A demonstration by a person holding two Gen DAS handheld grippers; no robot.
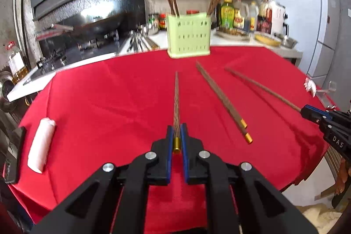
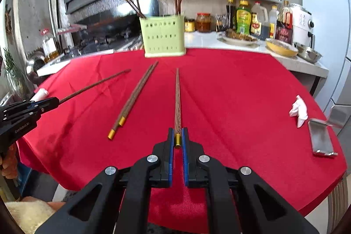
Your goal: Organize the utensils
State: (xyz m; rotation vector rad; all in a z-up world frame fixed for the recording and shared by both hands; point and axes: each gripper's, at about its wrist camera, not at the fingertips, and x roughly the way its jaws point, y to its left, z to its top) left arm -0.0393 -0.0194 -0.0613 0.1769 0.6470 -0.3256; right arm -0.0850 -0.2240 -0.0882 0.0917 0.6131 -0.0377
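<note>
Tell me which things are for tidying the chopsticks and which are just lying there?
For the job:
left gripper with its chopstick
right gripper with its chopstick
loose chopstick pair
green holder

Just lying about:
white roll
crumpled tissue
metal stand
sauce bottles

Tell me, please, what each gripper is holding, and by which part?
Left gripper and right gripper each clamp one chopstick near its gold-capped end.

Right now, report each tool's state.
Left tool: shut on a chopstick at its gold end.
Right tool: shut on another chopstick.
</note>
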